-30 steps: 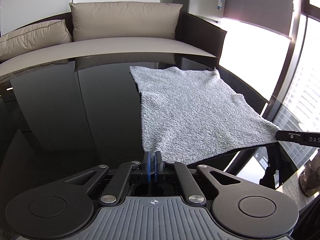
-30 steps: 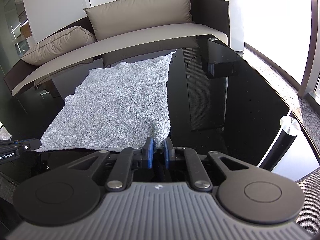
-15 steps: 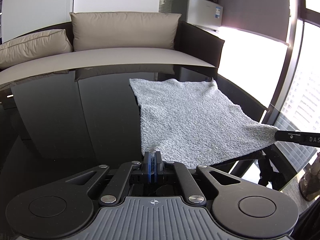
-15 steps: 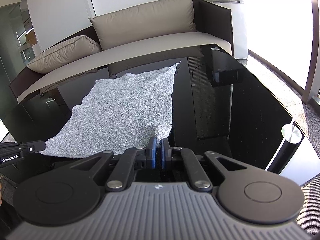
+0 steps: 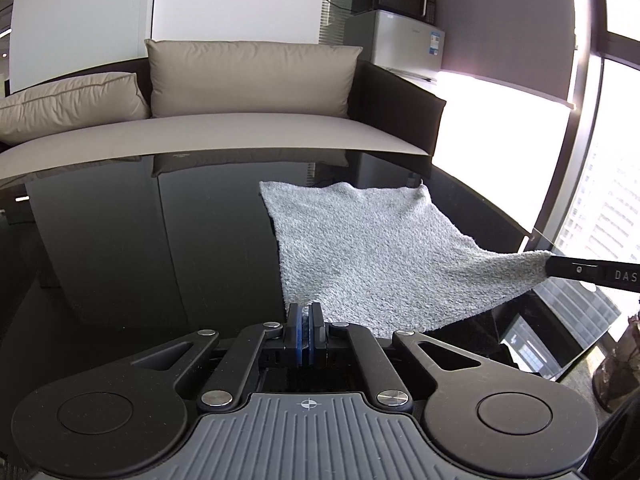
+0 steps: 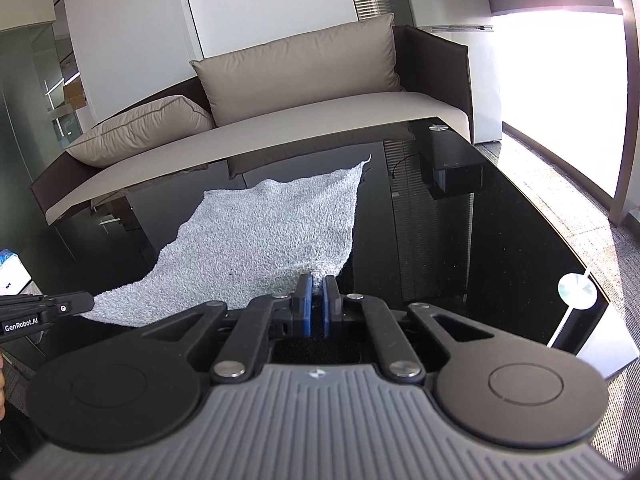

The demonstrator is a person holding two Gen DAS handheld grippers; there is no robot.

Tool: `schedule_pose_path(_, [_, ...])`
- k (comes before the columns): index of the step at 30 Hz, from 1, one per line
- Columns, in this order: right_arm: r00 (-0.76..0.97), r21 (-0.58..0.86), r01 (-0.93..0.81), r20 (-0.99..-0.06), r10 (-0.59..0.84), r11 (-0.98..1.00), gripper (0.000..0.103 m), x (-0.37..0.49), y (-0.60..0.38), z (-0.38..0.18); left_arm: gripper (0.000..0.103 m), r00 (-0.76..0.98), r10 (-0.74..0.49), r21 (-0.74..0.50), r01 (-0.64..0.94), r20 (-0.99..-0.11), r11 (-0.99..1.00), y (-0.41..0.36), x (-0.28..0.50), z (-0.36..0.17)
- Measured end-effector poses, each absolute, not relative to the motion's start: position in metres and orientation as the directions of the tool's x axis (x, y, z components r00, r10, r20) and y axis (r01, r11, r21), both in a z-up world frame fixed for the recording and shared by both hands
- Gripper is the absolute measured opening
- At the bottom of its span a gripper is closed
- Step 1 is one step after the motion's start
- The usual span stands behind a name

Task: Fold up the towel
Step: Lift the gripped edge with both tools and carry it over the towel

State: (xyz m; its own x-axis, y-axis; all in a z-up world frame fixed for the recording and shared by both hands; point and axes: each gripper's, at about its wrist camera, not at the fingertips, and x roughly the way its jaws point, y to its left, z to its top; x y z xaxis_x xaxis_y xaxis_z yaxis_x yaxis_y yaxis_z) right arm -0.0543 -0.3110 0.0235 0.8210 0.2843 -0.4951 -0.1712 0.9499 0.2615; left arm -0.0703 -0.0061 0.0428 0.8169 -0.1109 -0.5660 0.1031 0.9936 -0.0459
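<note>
A grey fluffy towel (image 5: 368, 248) lies on the black glossy table (image 5: 140, 248), its near edge lifted off the surface. My left gripper (image 5: 305, 322) is shut on the towel's near left corner. My right gripper (image 6: 316, 296) is shut on the towel's (image 6: 272, 236) near right corner. The right gripper also shows in the left wrist view (image 5: 560, 266), pinching the far corner of the raised edge. The left gripper shows in the right wrist view (image 6: 86, 302) doing the same. The towel's far edge rests on the table.
A beige sofa (image 5: 248, 128) with cushions stands behind the table. A small fridge (image 5: 404, 50) with a microwave on top is at the back right. A bright window (image 5: 600, 184) is to the right. The table's right edge (image 6: 576, 280) is near.
Both grippers closed on the near corners and lifted them; the towel's near edge has risen off the table and its far part has slid toward me.
</note>
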Motion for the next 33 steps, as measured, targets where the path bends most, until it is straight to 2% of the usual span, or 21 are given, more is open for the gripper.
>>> schedule_pose_path(17, [0.859,0.251,-0.172,-0.435,0.270,0.953,0.005,-0.030,-0.310,0.038,0.003,0.852,-0.072,-0.041,0.059,-0.519,0.997,-0.005,-0.024,0.063])
schedule_pose_path(33, [0.865,0.248,-0.165,-0.429,0.261,0.955,0.005,0.017,-0.304,0.033,0.003,0.865,-0.061,-0.028,0.055,-0.498,0.998,-0.010,0.019,0.060])
